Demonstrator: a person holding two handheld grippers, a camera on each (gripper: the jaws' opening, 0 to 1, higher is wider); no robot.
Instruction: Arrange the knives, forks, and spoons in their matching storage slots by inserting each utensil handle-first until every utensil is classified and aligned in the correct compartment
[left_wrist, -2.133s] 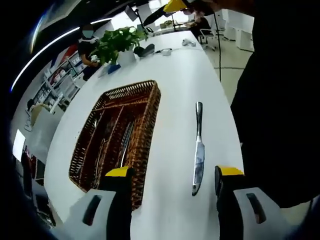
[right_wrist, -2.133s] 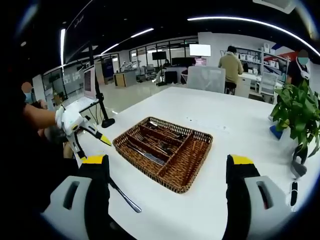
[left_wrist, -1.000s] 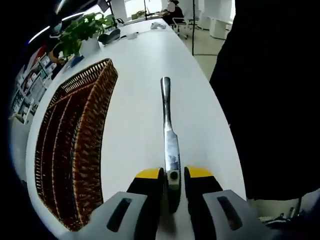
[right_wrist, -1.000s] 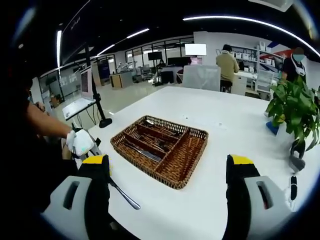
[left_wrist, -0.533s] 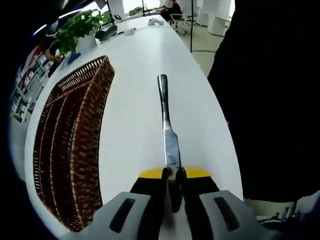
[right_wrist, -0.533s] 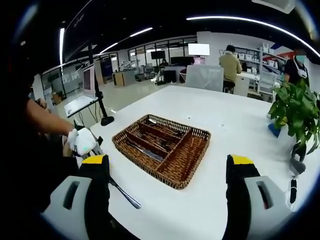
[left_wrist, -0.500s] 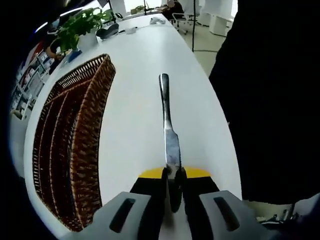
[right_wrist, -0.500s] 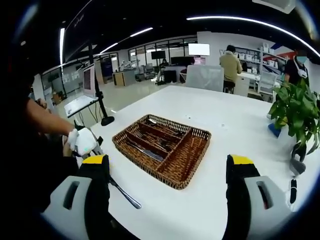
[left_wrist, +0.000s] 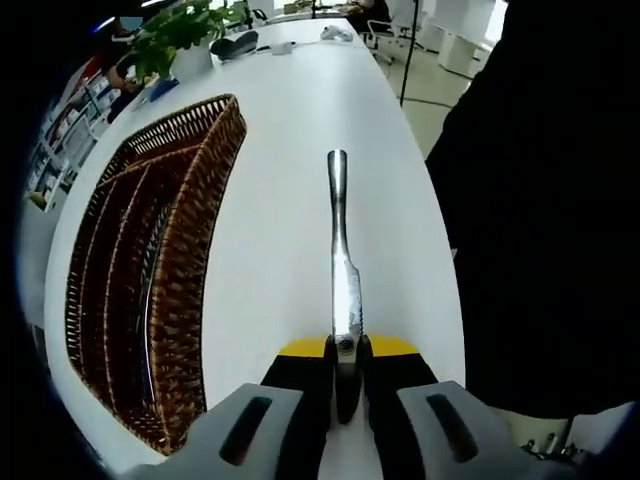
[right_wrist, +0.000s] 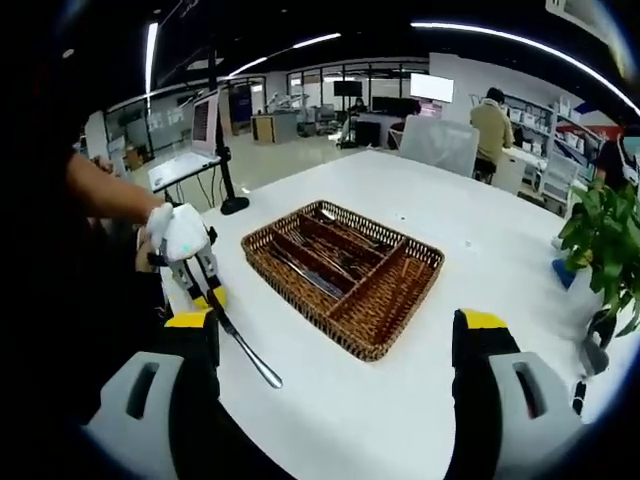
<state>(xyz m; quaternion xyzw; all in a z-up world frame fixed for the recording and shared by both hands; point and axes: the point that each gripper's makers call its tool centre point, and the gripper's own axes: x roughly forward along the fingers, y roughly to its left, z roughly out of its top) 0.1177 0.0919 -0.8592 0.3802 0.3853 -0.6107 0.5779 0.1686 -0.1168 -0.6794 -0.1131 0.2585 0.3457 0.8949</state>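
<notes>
Left claw: yellow-tipped jaws clamped on the blade end of the knife; two seconds ago they stood apart beside it, and since a second ago the grip has closed fully.
Knife: slim, shiny metal, held by its blade with the handle pointing away, just above or on the white surface; which, I cannot tell.
Right claw: jaws wide apart, holding nothing, as before; its view has shifted slightly.
Basket: brown woven wicker tray, rectangular, split into long slots, lying near the knife on its left.
Right gripper view: looks into the basket, where metal utensils lie in the long slots, and shows the left claw gripping the knife at the surface edge.
Far end: a leafy green plant in a white pot.
</notes>
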